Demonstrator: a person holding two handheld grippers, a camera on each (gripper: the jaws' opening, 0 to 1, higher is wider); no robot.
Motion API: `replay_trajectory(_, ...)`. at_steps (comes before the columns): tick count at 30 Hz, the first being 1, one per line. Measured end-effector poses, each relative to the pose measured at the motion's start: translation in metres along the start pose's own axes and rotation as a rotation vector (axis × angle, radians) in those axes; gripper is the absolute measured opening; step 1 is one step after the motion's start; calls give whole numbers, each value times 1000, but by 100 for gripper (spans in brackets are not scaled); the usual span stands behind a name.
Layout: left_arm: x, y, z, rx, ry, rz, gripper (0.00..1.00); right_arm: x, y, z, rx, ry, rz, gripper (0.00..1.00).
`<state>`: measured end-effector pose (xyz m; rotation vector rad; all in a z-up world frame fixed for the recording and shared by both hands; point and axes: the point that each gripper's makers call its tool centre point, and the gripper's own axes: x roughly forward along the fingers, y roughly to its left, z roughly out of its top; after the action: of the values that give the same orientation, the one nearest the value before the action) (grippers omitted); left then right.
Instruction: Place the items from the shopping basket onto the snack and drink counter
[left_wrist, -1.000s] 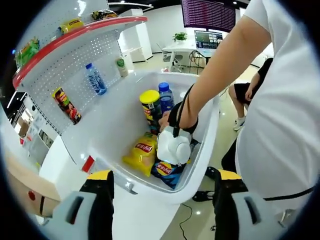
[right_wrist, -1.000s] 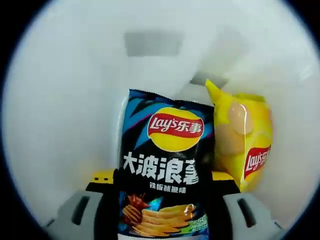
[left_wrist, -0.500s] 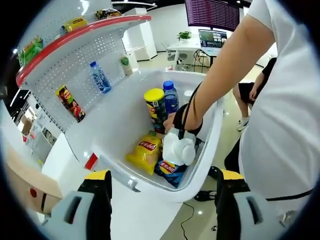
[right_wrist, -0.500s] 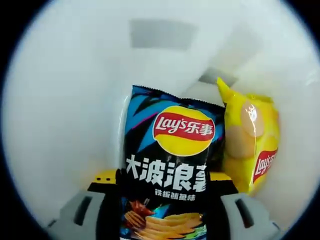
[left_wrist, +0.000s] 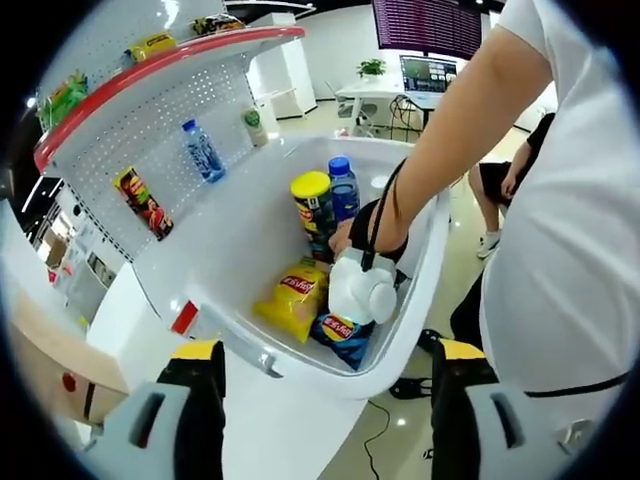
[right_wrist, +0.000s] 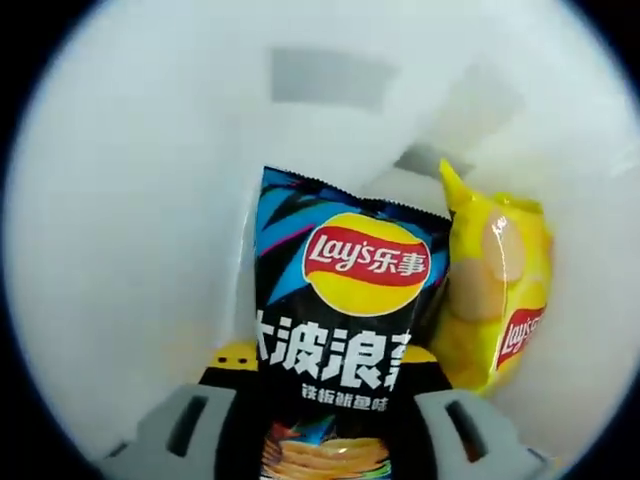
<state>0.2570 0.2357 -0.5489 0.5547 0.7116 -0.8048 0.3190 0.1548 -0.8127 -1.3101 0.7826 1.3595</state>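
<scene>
The dark chip bag (right_wrist: 340, 340) sits between the right gripper (right_wrist: 325, 400) jaws, which look narrower than a second ago and seem closed on it, though contact is hard to confirm. It lies low in the white basket (left_wrist: 425, 290), touching a yellow chip bag (right_wrist: 495, 300). A yellow-lidded can (left_wrist: 314, 205) and a blue-capped bottle (left_wrist: 343, 187) stand behind. The person's forearm (left_wrist: 450, 130) reaches in. The left gripper (left_wrist: 325, 400) hangs wide open and empty outside the basket. A red-edged shelf (left_wrist: 150, 70) carries snacks; an office floor lies beyond.
</scene>
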Motion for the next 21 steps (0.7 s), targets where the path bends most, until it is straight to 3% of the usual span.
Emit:
replay_trajectory(2,-1,0,1,2,-3,2,85,-3,0,-1,-24,-9,2,42)
replay_trajectory(4,0,-1,2,4,-3,-1,85,-6,0,3,18,-64,38,42)
replay_trajectory(9,2,-3,5,19,1,-11,84,-19,4,2,5,-152,74,42)
replay_trajectory(17,2,-7,11,36,-2,-12,84,-35,5,2,-29,-203,81,41)
replay_trajectory(21,1,-9,13,38,-5,-9,84,-39,3,1,-63,-203,48,41)
